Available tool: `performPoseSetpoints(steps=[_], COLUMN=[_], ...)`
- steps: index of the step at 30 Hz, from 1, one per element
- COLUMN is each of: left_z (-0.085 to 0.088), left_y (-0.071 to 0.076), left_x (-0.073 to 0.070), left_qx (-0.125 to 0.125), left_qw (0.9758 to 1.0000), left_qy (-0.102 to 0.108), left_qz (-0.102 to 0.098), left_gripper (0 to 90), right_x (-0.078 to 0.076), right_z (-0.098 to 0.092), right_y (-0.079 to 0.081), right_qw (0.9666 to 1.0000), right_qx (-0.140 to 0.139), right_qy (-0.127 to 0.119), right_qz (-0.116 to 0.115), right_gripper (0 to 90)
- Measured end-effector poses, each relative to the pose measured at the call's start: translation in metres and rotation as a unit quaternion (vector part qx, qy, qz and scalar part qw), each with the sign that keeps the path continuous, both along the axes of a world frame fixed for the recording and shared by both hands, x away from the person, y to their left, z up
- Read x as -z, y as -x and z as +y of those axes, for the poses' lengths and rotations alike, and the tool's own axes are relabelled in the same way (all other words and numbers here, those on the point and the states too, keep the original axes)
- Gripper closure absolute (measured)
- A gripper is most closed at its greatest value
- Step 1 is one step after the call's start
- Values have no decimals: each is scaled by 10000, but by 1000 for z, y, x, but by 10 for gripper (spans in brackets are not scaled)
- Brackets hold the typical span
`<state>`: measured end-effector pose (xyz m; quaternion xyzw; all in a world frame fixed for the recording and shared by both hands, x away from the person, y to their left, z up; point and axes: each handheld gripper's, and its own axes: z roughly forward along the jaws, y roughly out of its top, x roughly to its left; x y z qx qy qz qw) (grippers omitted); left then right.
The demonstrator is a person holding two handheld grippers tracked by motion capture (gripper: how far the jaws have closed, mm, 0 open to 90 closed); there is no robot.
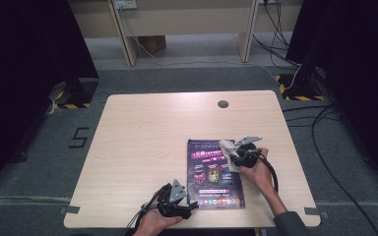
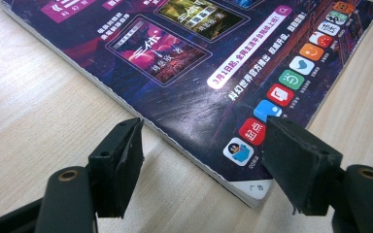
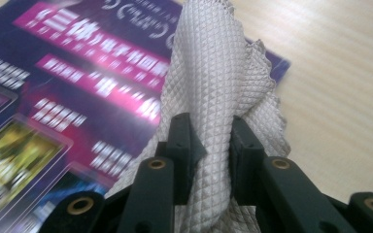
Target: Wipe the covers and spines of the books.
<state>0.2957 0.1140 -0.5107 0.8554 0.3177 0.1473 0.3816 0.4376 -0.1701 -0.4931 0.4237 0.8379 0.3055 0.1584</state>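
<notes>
A magazine [image 1: 215, 172] with a dark purple cover lies flat on the wooden table [image 1: 142, 147], right of centre. My right gripper [image 1: 231, 155] is over its upper right part, shut on a pale grey waffle-textured cloth [image 3: 213, 87] that bunches between the jaws and drapes onto the cover [image 3: 77, 97]. My left gripper [image 1: 193, 206] rests near the table's front edge, just left of the magazine's near corner. Its jaws stand open on either side of that corner [image 2: 252, 187], with the pads [image 2: 301, 165] apart from it.
A round cable hole [image 1: 223, 103] sits in the table's far edge. Cables trail from both grippers off the front. Grey floor with a painted "5" [image 1: 78, 137] lies to the left, desk legs beyond.
</notes>
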Motion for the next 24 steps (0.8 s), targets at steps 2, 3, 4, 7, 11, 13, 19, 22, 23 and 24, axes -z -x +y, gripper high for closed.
performPoseSetpoints(steps=[2,3,4,7,11,13,19,22,23,24], left_z=[0,0,0,0,0,0,1,1,1,1], left_y=[0,0,0,0,0,0,0,0,0,0], left_x=[0,0,0,0,0,0,1,1,1,1], left_qx=[20,20,5,11,2,6,-5,-7,-8,-6], left_qw=[10000,10000,10000,10000,10000,10000,10000,10000,10000,10000], left_qy=[-26,-26,-19,-11,10,6,30,18,20,27], left_qz=[-16,-12,-19,-5,2,5,8,-4,-4,-10], left_gripper=[302,302,301,302,302,302,301,301,301,301], right_x=[0,0,0,1,2,2,3,3,3,3], right_z=[1,2,2,3,4,5,5,3,3,2], right_y=[-6,-8,-12,-22,-32,-36,-47,-50,-51,-51], right_qw=[10000,10000,9999,9995,9990,9988,9987,9984,9983,9980], right_qx=[42,64,130,270,396,437,470,506,528,578], right_qy=[40,50,57,39,16,6,-46,-41,-54,-54], right_qz=[-52,-52,-74,-137,-181,-218,-202,-234,-251,-252], right_gripper=[750,750,750,751,752,753,754,755,755,758])
